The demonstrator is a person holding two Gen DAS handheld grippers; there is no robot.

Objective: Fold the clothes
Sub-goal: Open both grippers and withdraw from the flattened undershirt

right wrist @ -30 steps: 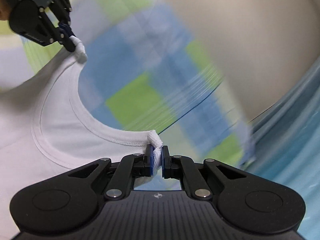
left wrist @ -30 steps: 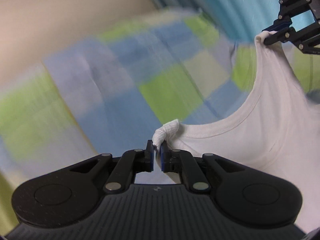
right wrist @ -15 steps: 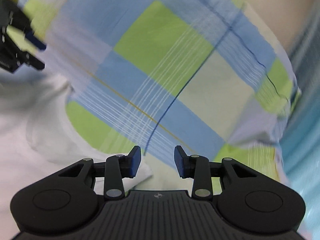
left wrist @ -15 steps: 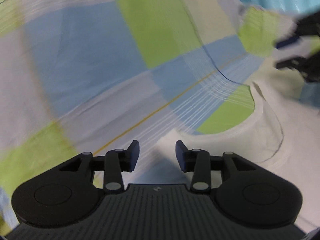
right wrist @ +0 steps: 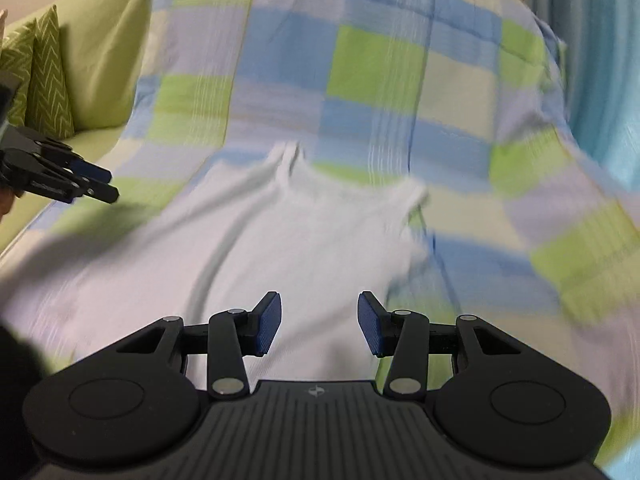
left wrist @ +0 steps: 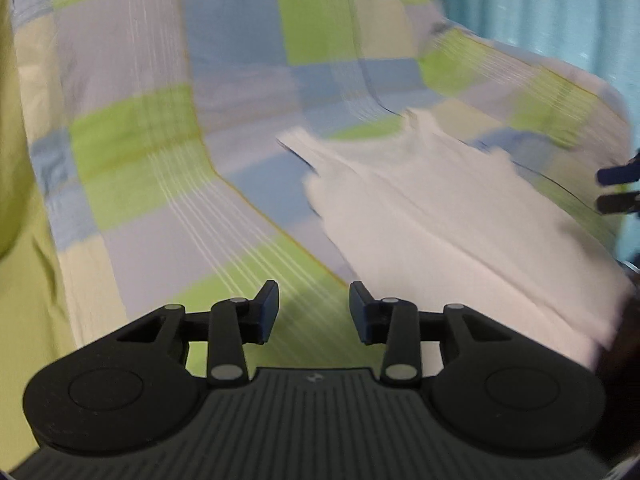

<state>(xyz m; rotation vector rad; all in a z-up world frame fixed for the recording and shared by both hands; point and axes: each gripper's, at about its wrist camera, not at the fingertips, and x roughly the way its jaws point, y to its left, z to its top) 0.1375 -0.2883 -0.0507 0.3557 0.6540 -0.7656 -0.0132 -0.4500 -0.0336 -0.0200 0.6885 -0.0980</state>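
The checked sheet, in blue, green and pale lilac squares, covers nearly all the surface and runs up the far side, so it serves as the broad, soft bed on which the folding is done. A plain green cover shows at its far left, with a zigzag cushion propped in that corner, and a turquoise curtain hangs at the right edge of the room.

The white vest lies flat on the sheet, straps to the far side and hem toward the near edge, spread out probably so that its sides can be brought in next; the blur hides whether it lies fully smooth.

The left gripper hangs over bare sheet just left of the vest, jaws spread wide with nothing between them. The right gripper sits over the near part of the vest, jaws likewise wide apart and empty, though whether its tips touch the cloth I cannot tell. Both look placed to take fresh hold of the vest's edges.
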